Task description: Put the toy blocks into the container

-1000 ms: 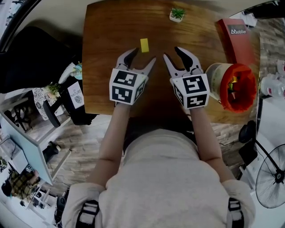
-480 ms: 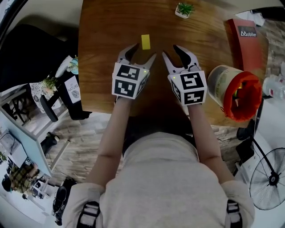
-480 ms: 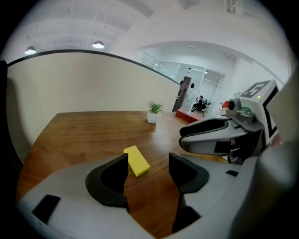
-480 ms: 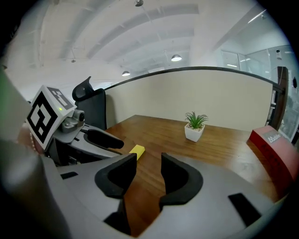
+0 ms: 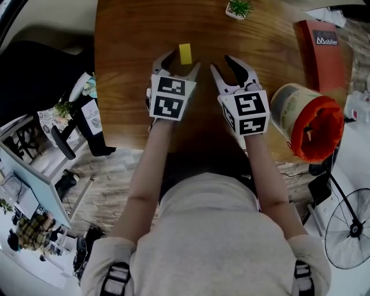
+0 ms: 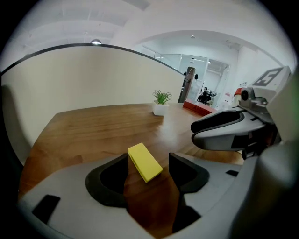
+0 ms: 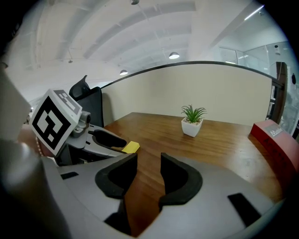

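Note:
A flat yellow block [image 5: 185, 53] lies on the wooden table [image 5: 130, 87]. My left gripper [image 5: 180, 62] stands open with its jaws on either side of the block. In the left gripper view the block [image 6: 145, 162] lies slantwise between the pads, near the left one, and is not squeezed. My right gripper [image 5: 224, 66] hovers just right of it, partly open, and its jaws have just closed a little with nothing between them [image 7: 148, 170]. The container [image 5: 289, 107], a tub with an orange lining, lies tipped at the table's right edge.
A small potted plant [image 5: 238, 8] stands at the far edge of the table. A red box [image 5: 324, 55] lies at the back right, behind the tub. A black chair and a side shelf stand left of the table, and a fan on the floor at right.
Both grippers have moved forward over the table and lower. The left gripper's jaws, a second ago short of the yellow block, now stand around it.

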Available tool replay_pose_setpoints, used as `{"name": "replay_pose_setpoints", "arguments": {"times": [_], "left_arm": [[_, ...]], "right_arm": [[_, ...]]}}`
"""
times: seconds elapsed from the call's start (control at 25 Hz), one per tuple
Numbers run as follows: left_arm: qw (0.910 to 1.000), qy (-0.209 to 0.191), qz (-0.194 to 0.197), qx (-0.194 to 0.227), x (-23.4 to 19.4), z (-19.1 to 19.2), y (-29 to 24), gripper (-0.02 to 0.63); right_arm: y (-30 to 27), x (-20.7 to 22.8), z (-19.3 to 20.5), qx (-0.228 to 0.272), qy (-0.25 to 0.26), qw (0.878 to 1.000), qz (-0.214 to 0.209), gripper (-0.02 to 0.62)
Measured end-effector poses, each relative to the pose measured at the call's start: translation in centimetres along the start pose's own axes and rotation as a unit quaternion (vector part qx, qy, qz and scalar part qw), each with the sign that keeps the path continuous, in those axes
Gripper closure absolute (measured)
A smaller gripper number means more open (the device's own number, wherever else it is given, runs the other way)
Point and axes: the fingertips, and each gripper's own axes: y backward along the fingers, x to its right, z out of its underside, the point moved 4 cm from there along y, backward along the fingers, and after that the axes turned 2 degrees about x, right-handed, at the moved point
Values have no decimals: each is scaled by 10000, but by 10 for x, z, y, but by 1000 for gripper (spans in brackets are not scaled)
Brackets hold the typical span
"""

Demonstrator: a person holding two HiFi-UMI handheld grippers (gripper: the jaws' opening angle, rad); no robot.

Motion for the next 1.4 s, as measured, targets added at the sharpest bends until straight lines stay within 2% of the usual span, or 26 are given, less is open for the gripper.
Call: {"name": "replay_pose_setpoints", "arguments": {"times": [0.24,0.4,0.8,1.4], "left_arm": [[9997,-124,-119,-188,-1,5,-7,344],[9994,-102,-241,-223,-5,7,-7,399],[9993,-283,-64,-247,-1,5,-5,425],[9976,-565,303,250,32,-19,23,426]], "right_arm": [[2,6,3,-49,-18,10000,63,445],[2,8,5,-72,-47,9999,87,449],[9,16,5,-17,-96,9996,255,462],[60,16,2,299,-243,9963,772,466]]}}
